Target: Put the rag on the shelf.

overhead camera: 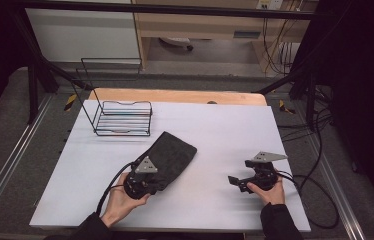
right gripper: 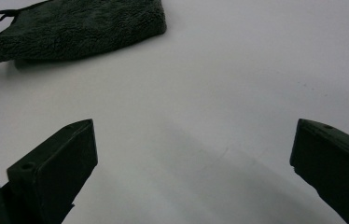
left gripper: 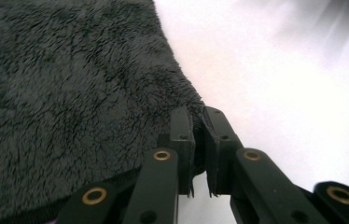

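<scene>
White sheeting covers the table (overhead camera: 215, 130), whose wooden far edge shows beyond it, with grey floor and dark frame rails around. From the high view, a black wire rack (overhead camera: 123, 118) stands at the far left of the sheet, and a dark fleecy cloth (overhead camera: 172, 155) lies flat near the middle, well apart from the rack. The left gripper (overhead camera: 147, 184), held in the person's left hand (overhead camera: 120, 202), sits at the cloth's near corner, its cable looping back toward the sleeve. The right gripper (overhead camera: 235, 182) rests low over bare sheet in the right hand (overhead camera: 270, 192), well apart from the cloth, a cable trailing off to the right. In the left gripper view, the left gripper (left gripper: 199, 156) has its jaws drawn almost together on the edge of the cloth (left gripper: 70, 102), a pinch of fleece caught between them; white table (left gripper: 280, 84) spreads to the right. In the right gripper view, the right gripper (right gripper: 193, 163) has its jaws spread wide with nothing between them but white table (right gripper: 210, 93); the cloth (right gripper: 79, 30) lies at the upper left, a small loop showing at its end.
</scene>
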Tool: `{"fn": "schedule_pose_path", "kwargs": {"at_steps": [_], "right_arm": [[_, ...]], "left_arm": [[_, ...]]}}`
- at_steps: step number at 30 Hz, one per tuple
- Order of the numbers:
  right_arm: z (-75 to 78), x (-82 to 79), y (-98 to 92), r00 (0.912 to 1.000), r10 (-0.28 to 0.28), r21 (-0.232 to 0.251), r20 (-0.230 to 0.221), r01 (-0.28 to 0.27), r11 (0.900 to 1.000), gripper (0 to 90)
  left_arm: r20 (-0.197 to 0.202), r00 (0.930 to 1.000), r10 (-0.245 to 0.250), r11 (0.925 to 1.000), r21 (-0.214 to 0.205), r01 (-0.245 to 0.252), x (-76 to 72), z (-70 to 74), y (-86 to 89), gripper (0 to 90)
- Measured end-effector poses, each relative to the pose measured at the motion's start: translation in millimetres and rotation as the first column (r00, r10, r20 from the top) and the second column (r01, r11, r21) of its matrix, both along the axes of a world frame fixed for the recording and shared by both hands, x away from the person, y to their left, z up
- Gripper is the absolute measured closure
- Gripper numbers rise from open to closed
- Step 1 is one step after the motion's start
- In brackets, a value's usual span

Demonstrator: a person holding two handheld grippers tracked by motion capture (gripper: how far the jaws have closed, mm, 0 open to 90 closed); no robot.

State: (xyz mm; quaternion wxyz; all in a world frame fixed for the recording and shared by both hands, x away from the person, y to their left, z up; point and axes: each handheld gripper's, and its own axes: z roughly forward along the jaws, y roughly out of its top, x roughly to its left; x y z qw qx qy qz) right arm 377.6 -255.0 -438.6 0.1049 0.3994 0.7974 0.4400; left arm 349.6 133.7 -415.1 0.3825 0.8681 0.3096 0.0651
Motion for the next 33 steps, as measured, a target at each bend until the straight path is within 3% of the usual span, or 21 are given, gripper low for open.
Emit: {"fn": "schedule_pose_path", "kwargs": {"at_steps": [18,24,29,33], "right_arm": [[0.4,-0.2,-0.3,1.0000,0.001,0.004,0.004,-0.002,1.0000,1.4],[0.2,-0.2,-0.1,1.0000,0.002,0.006,0.003,-0.002,1.0000,1.4],[0.4,-0.2,-0.2,1.0000,0.002,0.006,0.003,-0.002,1.0000,1.5],[0.3,-0.3,-0.2,1.0000,0.003,0.004,0.004,-0.003,1.0000,1.5]], "left_arm": [[-0.012,0.9992,-0.039,0.9992,-0.011,0.039,-9.7,3.0,-34.0,82.8],[-0.027,0.9986,-0.045,0.9984,-0.035,0.044,-10.8,3.9,-43.4,82.8],[-0.051,0.9973,-0.052,0.9980,-0.038,0.051,-10.6,-1.2,-54.7,82.8],[-0.067,0.9961,-0.057,0.9983,-0.012,0.057,-8.1,-9.3,-61.4,81.7]]}}
